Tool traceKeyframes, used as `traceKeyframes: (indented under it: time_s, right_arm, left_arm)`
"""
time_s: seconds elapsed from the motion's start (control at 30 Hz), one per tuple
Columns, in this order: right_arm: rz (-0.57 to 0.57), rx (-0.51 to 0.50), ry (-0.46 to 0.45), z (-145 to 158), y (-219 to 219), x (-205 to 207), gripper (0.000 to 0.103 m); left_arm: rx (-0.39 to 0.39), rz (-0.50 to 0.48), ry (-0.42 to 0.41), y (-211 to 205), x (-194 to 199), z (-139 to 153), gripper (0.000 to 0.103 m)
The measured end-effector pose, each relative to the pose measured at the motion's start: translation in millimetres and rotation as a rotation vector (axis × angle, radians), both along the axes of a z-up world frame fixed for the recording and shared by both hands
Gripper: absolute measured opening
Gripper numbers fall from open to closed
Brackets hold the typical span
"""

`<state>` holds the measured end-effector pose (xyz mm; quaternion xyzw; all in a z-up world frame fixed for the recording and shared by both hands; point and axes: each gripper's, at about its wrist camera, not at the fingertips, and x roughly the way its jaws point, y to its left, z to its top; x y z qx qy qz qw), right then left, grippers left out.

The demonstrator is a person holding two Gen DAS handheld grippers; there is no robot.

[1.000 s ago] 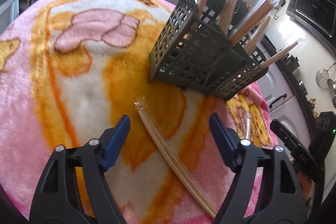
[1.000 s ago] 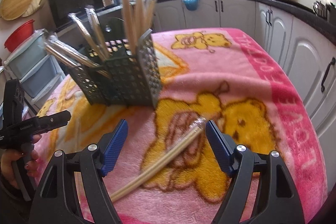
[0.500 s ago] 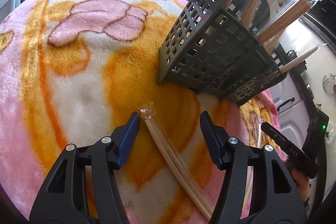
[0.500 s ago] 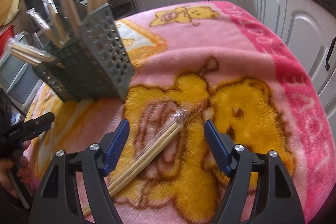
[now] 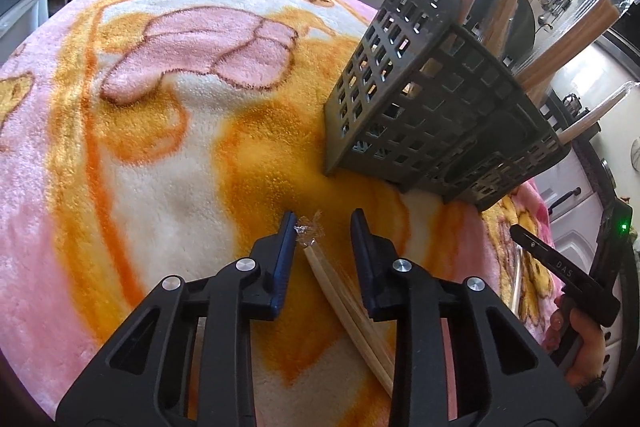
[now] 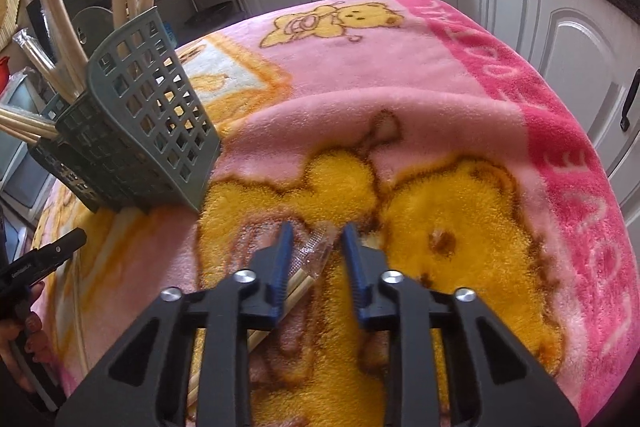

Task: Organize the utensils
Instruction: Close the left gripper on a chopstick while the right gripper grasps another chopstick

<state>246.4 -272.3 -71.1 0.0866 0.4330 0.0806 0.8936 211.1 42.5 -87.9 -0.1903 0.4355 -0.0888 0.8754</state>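
Bamboo pair L [image 5: 344,303]: wrapped chopsticks flat on blanket [image 5: 160,147], tip betw. your left gripper [image 5: 322,227] jaws.
Pair R [image 6: 308,267]: wrapped too, flat on the blanket, tip betw. right gripper [image 6: 316,235] jaws.
Left tool: closing, narrow gap; pads not yet pressing, far as you can see.
Right tool: closing; left pad looks to touch the wrap, no clamp yet.
Caddy [image 5: 420,115]: just beyond both pairs, several wrapped pairs standing in it.
Progress: prob. late; 2 visible pairs left to lift & drop in.
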Motion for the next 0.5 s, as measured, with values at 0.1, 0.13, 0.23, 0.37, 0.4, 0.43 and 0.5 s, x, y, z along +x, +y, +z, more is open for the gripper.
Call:
traceKeyframes:
  time_s: [0.1,0.13,0.23,0.37,0.4,0.43,0.5]
  right_arm:
    - [0.008,0.004,-0.003,0.0,1.6,-1.1,0.014]
    - [0.008,0.004,-0.004,0.2,2.4,-1.4,0.013]
    - [0.012,0.015,-0.009,0.7,3.0,-2.1,0.008]
    - [0.024,0.036,-0.021,3.5,5.3,-7.5,0.006]
    - [0.029,0.042,-0.026,4.6,6.7,-9.2,0.006]
    - [0.037,0.046,-0.031,6.3,9.1,-11.5,0.006]
    - [0.055,0.054,-0.048,10.8,14.0,-16.8,0.006]
  left_arm:
    - [0.004,0.001,-0.002,0.6,-1.0,0.0,0.021]
    - [0.004,0.002,-0.002,0.9,-0.9,-0.2,0.02]
    - [0.001,0.007,0.0,2.1,-1.2,-0.9,0.016]
    - [-0.008,0.01,0.002,5.9,-1.6,-2.4,0.012]
    - [-0.009,0.01,0.003,6.4,-1.9,-2.4,0.012]
    - [-0.012,0.01,0.002,6.9,-2.2,-2.6,0.012]
    - [-0.017,0.008,0.001,8.0,-2.7,-3.0,0.012]
